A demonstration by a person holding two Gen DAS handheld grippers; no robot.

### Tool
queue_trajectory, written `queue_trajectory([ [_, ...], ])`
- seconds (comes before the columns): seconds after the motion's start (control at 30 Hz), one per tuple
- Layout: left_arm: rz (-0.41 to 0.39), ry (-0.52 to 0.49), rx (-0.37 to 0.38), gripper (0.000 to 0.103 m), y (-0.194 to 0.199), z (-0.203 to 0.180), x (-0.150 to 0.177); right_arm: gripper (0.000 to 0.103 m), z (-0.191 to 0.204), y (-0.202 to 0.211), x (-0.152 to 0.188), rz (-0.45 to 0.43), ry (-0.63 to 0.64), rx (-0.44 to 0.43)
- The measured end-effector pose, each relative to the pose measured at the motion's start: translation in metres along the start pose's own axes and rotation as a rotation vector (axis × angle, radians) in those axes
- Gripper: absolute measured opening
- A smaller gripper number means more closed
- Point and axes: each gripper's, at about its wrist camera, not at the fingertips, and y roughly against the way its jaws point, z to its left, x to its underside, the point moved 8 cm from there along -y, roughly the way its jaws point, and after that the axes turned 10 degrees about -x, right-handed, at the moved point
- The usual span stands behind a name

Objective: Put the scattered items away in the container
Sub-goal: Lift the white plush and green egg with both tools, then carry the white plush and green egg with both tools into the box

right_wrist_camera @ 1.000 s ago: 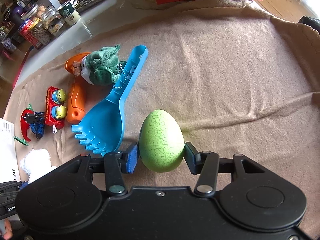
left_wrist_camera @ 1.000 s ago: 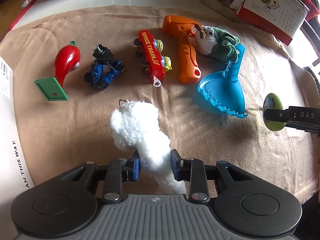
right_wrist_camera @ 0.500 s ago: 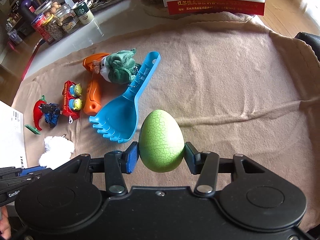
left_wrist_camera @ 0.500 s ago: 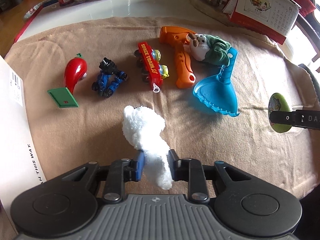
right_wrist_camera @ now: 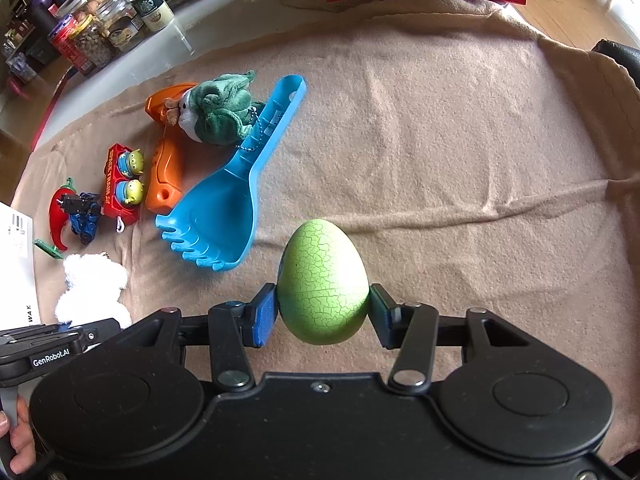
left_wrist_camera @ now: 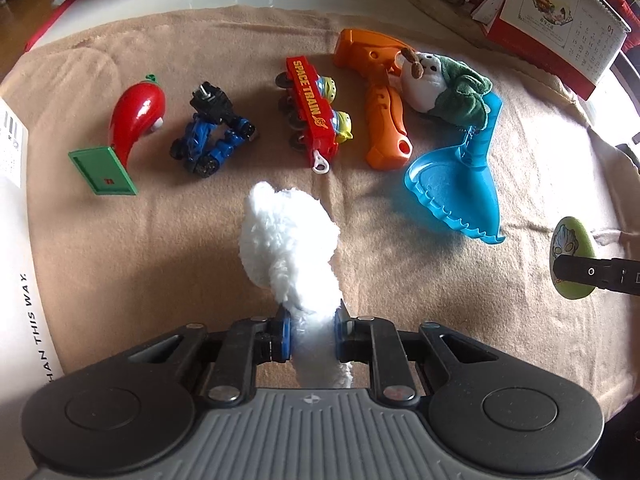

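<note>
My left gripper (left_wrist_camera: 312, 332) is shut on the narrow end of a white fluffy plush toy (left_wrist_camera: 288, 248), whose bulk sticks out ahead of the jaws over the tan cloth (left_wrist_camera: 160, 260). My right gripper (right_wrist_camera: 322, 312) is shut on a green crackle-pattern egg (right_wrist_camera: 322, 276), with both pads pressed to its sides. The left wrist view shows that egg (left_wrist_camera: 572, 240) at the far right edge. The white plush (right_wrist_camera: 92, 284) shows at the lower left of the right wrist view. A white box (left_wrist_camera: 16, 240) with printed lettering stands at the left edge.
On the cloth lie a red chili toy (left_wrist_camera: 136, 116), a green card (left_wrist_camera: 102, 170), a blue-black vehicle (left_wrist_camera: 210, 136), a red Space Train (left_wrist_camera: 314, 108), an orange toy (left_wrist_camera: 380, 100), a green plush (left_wrist_camera: 444, 80) and a blue rake scoop (left_wrist_camera: 456, 184). A calendar (left_wrist_camera: 560, 12) and jars (right_wrist_camera: 92, 28) stand behind.
The left jaws have squeezed tighter on the white plush, which now stands off the cloth. The left view rose and came back down. The egg stays gripped on the right.
</note>
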Motion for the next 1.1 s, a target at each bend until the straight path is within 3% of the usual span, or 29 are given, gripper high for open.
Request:
queue_trajectory([
  [0.3,-0.073,-0.039,-0.012,0.019,0.049,0.01,-0.005,0.05,0.017,0.022,-0.007,-0.026,0.04,-0.005],
  [0.53,-0.131,-0.033,-0.029,0.019,0.096,0.036,-0.004,0.05,0.061,0.053,-0.013,-0.05,0.144,-0.024],
  [0.8,-0.189,0.028,-0.072,0.02,0.147,0.099,0.0,0.05,0.146,0.088,-0.026,-0.066,0.318,-0.076],
  [1.1,-0.224,0.141,-0.171,0.02,0.182,0.199,0.005,0.05,0.281,0.096,-0.019,-0.043,0.534,-0.181],
])
